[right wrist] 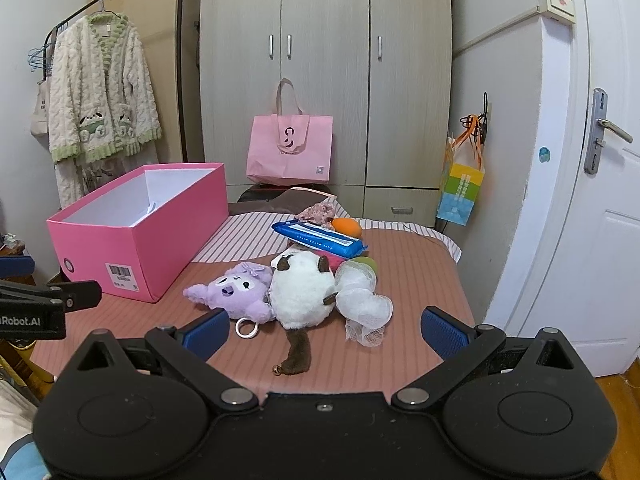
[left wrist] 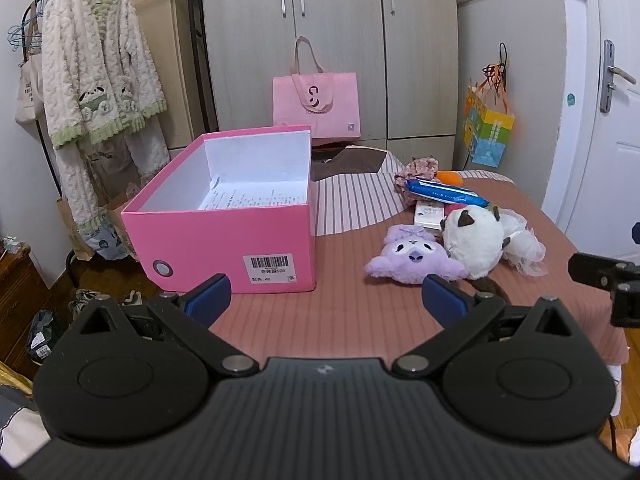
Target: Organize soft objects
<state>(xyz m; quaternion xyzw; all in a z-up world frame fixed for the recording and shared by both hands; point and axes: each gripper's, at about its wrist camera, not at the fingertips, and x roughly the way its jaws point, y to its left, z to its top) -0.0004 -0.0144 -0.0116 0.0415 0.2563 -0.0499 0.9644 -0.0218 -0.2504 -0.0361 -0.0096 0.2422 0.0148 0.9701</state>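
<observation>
An open pink box (left wrist: 224, 240) (right wrist: 132, 240) stands on the left of the striped bed cover, with only a paper sheet inside. To its right lie a purple plush (left wrist: 412, 258) (right wrist: 234, 294), a white plush cat with brown ears (left wrist: 476, 240) (right wrist: 302, 294), a white lace piece (right wrist: 366, 304), a blue wipes pack (left wrist: 444, 192) (right wrist: 318, 238), a floral cloth (left wrist: 418, 170) and an orange soft object (right wrist: 347, 226). My left gripper (left wrist: 326, 300) is open and empty, hovering before the box and plushes. My right gripper (right wrist: 324, 330) is open and empty, just short of the white plush.
A pink tote bag (left wrist: 316, 104) leans on the wardrobe behind the bed. A clothes rack with a fluffy robe (left wrist: 96, 80) stands left. A colourful gift bag (right wrist: 460, 188) hangs by the white door at right. The bed's edge drops off at right.
</observation>
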